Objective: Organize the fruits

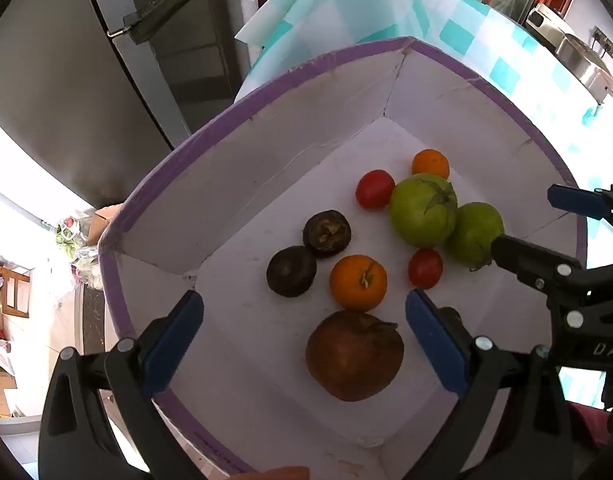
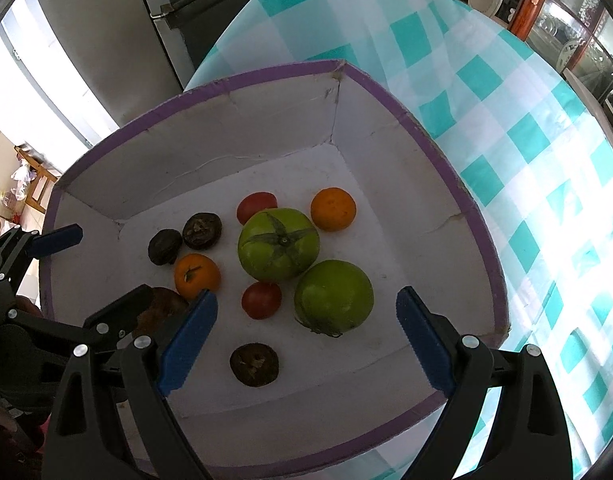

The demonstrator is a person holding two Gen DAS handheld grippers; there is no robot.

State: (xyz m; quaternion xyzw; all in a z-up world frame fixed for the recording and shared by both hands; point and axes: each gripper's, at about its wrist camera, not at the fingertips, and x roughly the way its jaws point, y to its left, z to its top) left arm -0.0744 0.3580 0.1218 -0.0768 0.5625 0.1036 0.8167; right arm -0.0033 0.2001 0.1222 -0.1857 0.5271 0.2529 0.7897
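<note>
Directly ahead of the spread, empty left tool the brown fruit is framed, while the equally spread right tool is aimed at the nearer green tomato

Two hand-held claws point steeply downward, side by side. The left claw stands wide open — its blue-padded fingers spread well apart, nothing pressed between them. The right claw is likewise spread wide, its blue pads apart and gripping nothing. Each claw shows in the other's camera: the right claw reaches in from the right edge of the left wrist view, and the left claw enters from the left edge of the right wrist view — black linkage arms and silver rivets visible on both.
</note>
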